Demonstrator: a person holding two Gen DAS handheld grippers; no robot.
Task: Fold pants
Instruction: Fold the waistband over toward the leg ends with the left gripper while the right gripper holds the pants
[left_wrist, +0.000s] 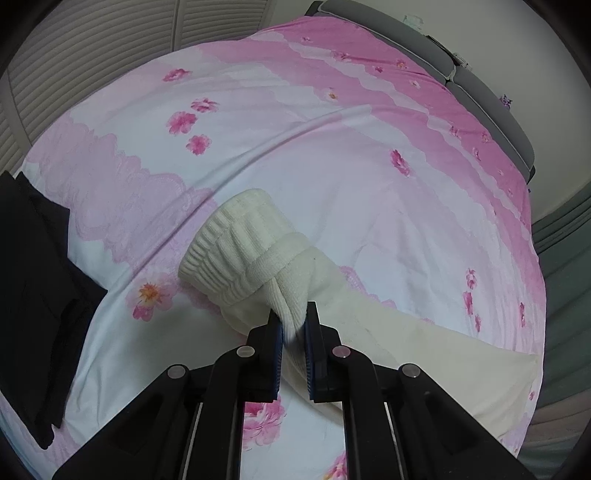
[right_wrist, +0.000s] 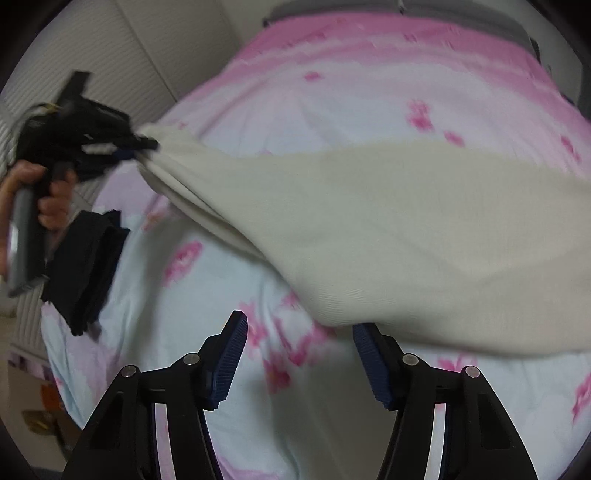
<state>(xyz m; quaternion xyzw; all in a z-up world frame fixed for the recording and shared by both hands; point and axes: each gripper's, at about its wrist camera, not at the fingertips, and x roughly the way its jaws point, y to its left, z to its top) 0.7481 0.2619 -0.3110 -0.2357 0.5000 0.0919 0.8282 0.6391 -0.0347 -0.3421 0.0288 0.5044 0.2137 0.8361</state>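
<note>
While clamped by the left tongs (left_wrist: 294, 325) only on a bunched fold near the ribbed waistband (left_wrist: 229, 251), could slip free under the weight of the cream pants (right_wrist: 388, 229) hanging lifted over the pink floral bed (left_wrist: 332, 166). Right tongs (right_wrist: 299, 354) apart, nothing between the pads, just under the cloth's lower edge; could close on air or snag one layer only. Seen from the right wrist alone: the hand (right_wrist: 48, 199) gripping the left tool. Shown sharply by the left wrist alone: the pinch itself. Folded black clothes (left_wrist: 40, 295) near the bed's edge.
</note>
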